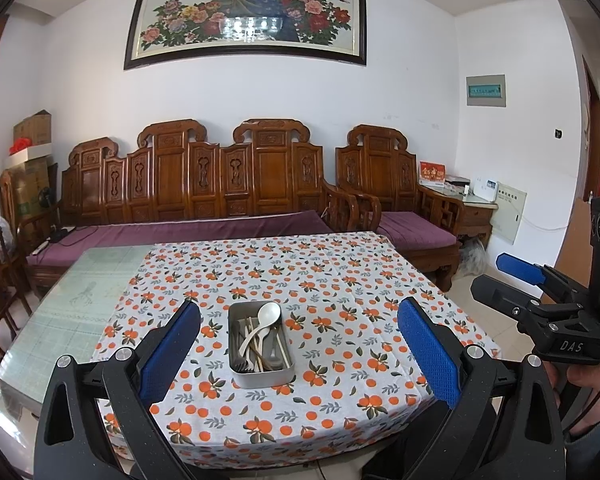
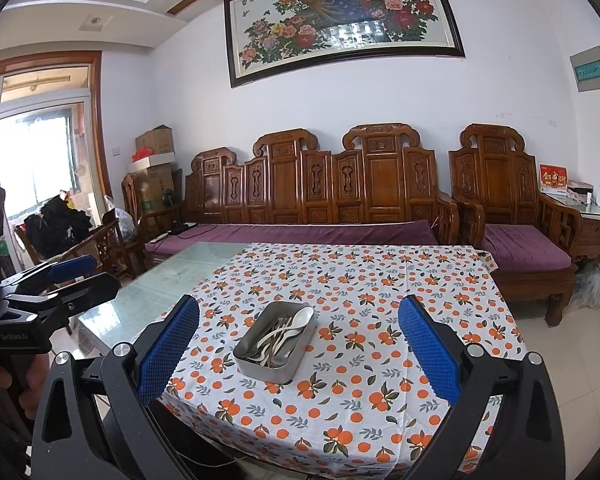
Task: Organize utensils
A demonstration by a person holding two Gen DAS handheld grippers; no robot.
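A metal tin stands on the orange-print tablecloth near the table's front edge. It holds a white spoon, chopsticks and several metal forks. The tin also shows in the right wrist view, with the white spoon on top. My left gripper is open and empty, held above the table's front edge, short of the tin. My right gripper is open and empty, at the same distance, to the right of the left one. Each gripper shows in the other's view, at the side edge.
The left part of the table is bare glass over a green mat. A carved wooden sofa with purple cushions stands behind the table. A wooden armchair and a side table stand at the right. Tiled floor lies to the right.
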